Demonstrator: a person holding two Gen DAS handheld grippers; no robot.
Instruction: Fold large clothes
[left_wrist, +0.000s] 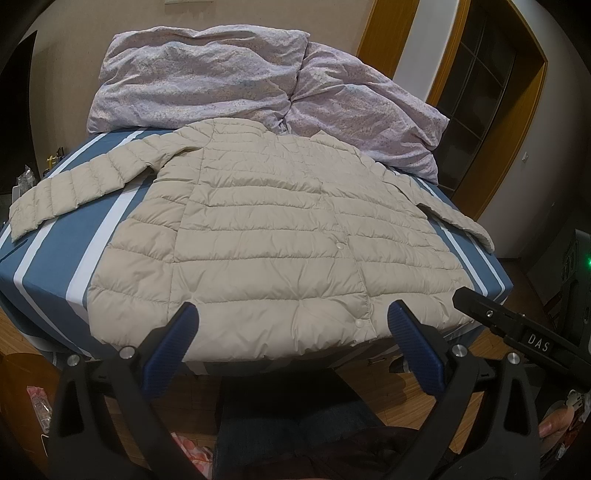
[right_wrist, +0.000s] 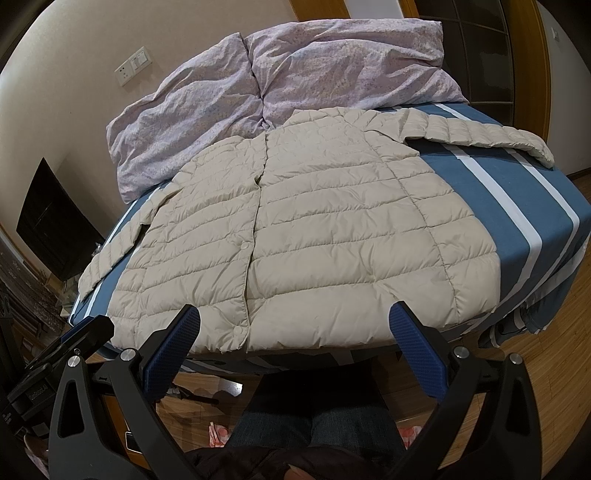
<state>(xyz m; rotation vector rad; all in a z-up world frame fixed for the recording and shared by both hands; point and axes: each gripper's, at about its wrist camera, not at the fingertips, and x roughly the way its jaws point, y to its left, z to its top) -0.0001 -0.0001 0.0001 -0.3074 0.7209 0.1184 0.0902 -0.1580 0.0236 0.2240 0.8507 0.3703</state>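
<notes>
A beige quilted puffer jacket (left_wrist: 273, 229) lies flat, front up and snapped shut, on a bed with a blue and white striped sheet (left_wrist: 55, 266). Both sleeves are spread out to the sides. My left gripper (left_wrist: 293, 325) is open and empty, held just above the jacket's hem at the bed's near edge. The jacket also fills the right wrist view (right_wrist: 317, 236). My right gripper (right_wrist: 295, 325) is open and empty, over the hem. The right gripper's body (left_wrist: 517, 332) shows at the right in the left wrist view.
A crumpled lilac floral duvet (left_wrist: 229, 77) is heaped at the head of the bed against the wall. A wooden door frame (left_wrist: 491, 110) stands to the right. A dark cabinet (right_wrist: 51, 221) stands left of the bed. Wood floor (right_wrist: 535, 369) and the person's legs (right_wrist: 310, 424) are below.
</notes>
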